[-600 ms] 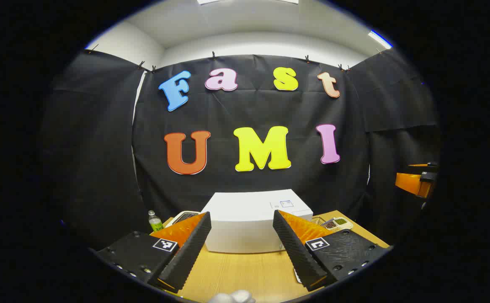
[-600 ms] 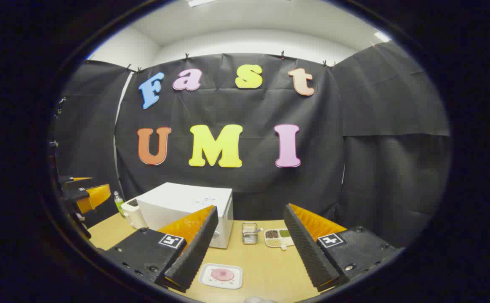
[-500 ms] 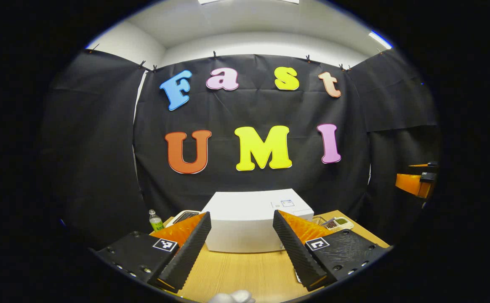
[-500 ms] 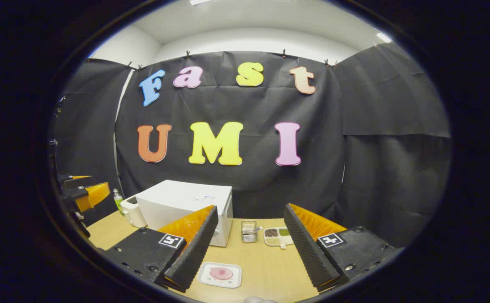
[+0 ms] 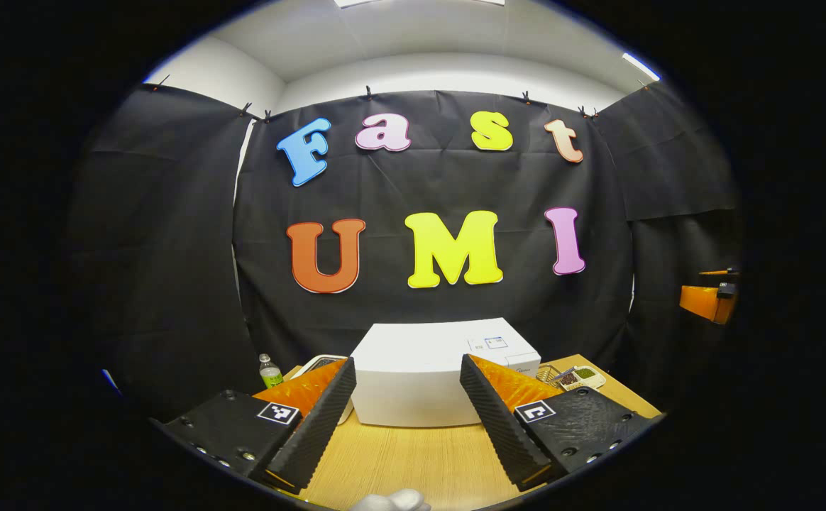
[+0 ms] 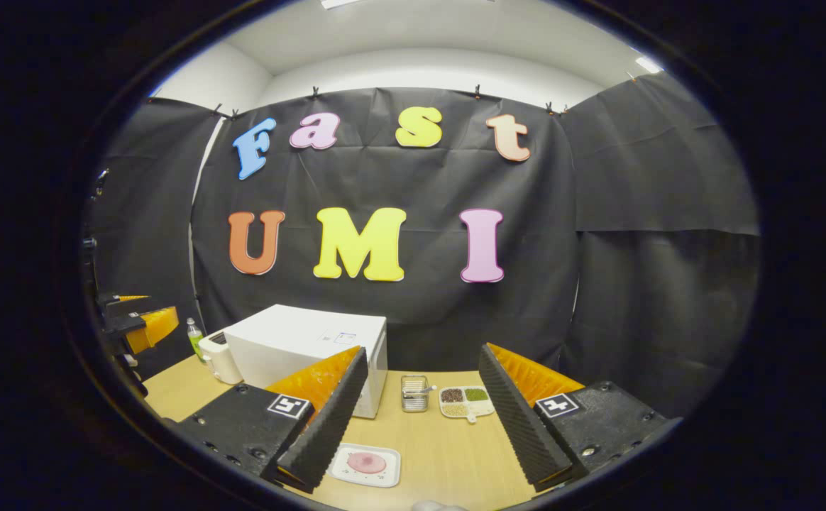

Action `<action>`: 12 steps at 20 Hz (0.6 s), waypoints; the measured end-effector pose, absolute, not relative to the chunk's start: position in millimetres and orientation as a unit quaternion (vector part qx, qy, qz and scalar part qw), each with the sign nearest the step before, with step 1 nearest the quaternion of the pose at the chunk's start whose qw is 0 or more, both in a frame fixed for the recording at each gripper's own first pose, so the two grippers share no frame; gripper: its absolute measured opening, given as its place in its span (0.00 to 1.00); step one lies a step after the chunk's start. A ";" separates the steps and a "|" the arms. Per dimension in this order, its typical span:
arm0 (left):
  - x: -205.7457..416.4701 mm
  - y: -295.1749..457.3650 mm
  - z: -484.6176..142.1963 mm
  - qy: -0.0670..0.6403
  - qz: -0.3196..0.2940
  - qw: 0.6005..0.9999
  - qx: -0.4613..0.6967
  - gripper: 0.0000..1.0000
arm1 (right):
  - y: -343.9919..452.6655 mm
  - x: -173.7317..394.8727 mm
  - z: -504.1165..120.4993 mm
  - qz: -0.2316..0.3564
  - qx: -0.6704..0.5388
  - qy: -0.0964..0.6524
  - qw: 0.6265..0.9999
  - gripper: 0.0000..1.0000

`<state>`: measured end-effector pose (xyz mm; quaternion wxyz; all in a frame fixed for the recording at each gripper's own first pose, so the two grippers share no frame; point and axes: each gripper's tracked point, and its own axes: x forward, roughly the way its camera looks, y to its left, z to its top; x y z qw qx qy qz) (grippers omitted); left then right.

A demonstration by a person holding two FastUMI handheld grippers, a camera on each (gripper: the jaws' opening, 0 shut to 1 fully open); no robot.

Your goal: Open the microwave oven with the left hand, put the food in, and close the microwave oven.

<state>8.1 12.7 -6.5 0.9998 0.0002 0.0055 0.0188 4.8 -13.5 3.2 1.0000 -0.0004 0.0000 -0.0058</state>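
White, boxy microwave oven sits door-shut on the table; both hand-held grippers gape, holding nothing.

The microwave is plain white, with a small pale label on its top. It stands on a tabletop of light yellowish wood grain. The plate is white with a pink round of food in the middle. A small white tray carries dark brown, green and pale beige heaps. Beside it stands a shiny metal holder. The bottle is clear with a green label and white cap. The kettle is cream.
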 end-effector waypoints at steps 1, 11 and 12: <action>9.3 11.4 -8.3 0.007 0.018 1.000 0.000 0.95 | -14.8 5.1 3.3 -0.007 0.002 0.001 1.000 1.00; 66.0 -54.2 -72.1 0.008 -0.032 0.999 -0.029 0.94 | -28.0 2.9 4.8 -0.009 -0.008 0.019 1.000 1.00; 76.1 -65.9 -78.9 0.004 -0.039 0.999 -0.026 0.94 | -30.7 3.1 5.8 -0.011 -0.008 0.022 1.000 1.00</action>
